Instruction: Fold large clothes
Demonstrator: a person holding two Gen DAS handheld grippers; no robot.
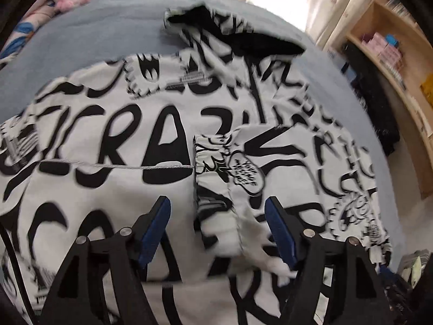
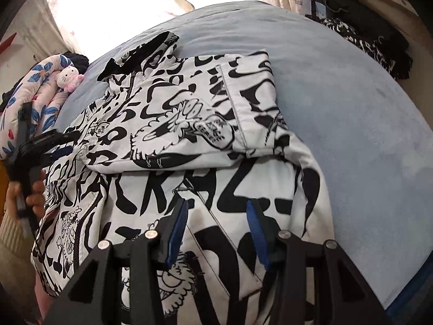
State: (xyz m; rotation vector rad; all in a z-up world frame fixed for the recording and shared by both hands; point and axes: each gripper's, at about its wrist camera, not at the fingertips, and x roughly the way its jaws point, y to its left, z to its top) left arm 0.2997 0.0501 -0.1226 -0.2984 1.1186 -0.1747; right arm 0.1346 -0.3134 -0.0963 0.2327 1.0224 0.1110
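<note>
A large white jacket (image 1: 113, 140) with black graffiti print lies spread on the blue bed (image 1: 89, 40). Its black-lined hood (image 1: 243, 32) points to the far side. One sleeve (image 1: 238, 168) is folded over the body, and its cuff end lies loose between the fingers of my left gripper (image 1: 216, 214), which is open and does not press it. In the right wrist view the other sleeve (image 2: 189, 113) lies folded across the jacket (image 2: 151, 189). My right gripper (image 2: 216, 214) hovers open over the lower body with nothing between its fingers. The left gripper (image 2: 61, 145) shows there at the jacket's left edge, held by a hand (image 2: 35, 192).
A pink and white plush toy (image 2: 69, 77) and a floral quilt (image 2: 40, 89) lie at the bed's left end. Dark patterned clothes (image 2: 365, 40) are piled at the far right. A wooden shelf (image 1: 392, 54) stands beside the bed. Bare blue sheet (image 2: 351, 122) lies right of the jacket.
</note>
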